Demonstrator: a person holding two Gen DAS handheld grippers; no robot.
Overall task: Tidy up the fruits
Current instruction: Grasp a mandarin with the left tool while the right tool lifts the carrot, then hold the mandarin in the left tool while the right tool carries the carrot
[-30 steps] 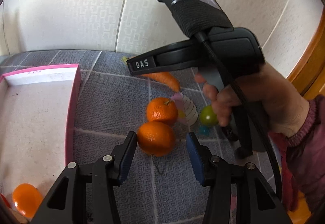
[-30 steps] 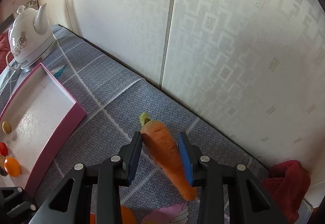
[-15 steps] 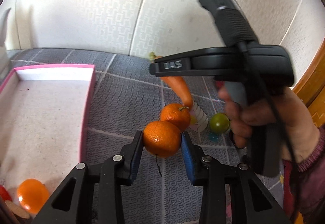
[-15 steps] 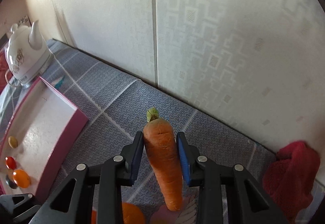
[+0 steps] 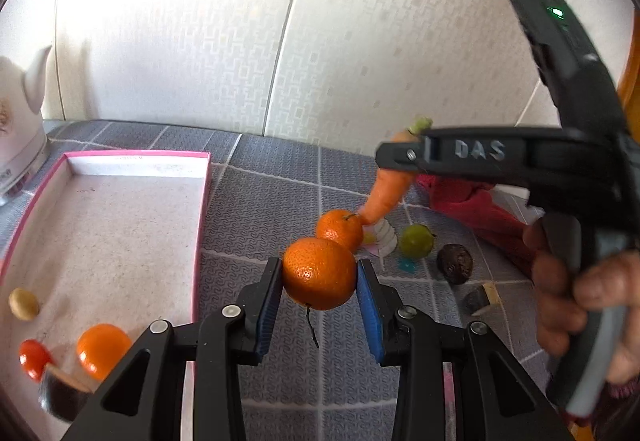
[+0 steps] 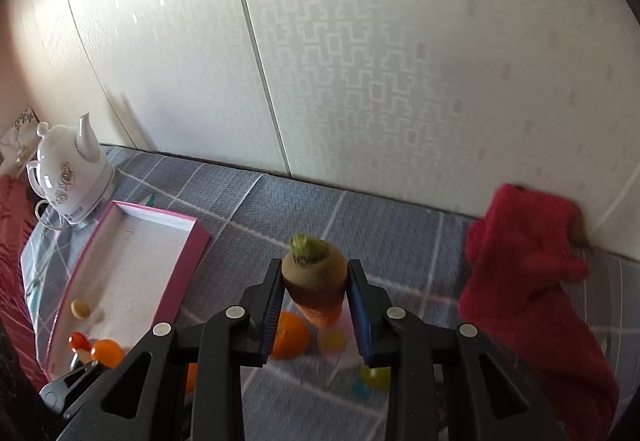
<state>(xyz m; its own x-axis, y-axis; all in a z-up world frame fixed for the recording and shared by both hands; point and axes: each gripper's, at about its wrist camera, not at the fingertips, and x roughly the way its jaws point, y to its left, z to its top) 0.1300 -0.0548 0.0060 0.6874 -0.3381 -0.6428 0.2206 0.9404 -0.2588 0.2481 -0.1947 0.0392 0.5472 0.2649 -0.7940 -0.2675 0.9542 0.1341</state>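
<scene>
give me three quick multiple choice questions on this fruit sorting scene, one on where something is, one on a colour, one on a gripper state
1. Where is the white kettle?
A. inside the tray
B. behind the tray's far end, by the wall
C. on the red cloth

2. What colour is the tray rim?
A. pink
B. green
C. black

3. What is the left gripper doing?
A. open above the tray
B. shut on a carrot
C. shut on a mandarin

Key:
1 B, it stands on the mat past the tray's far corner.
2 A, the wall edge is pink.
3 C, its pads press the held mandarin; the right gripper clamps the carrot.
</scene>
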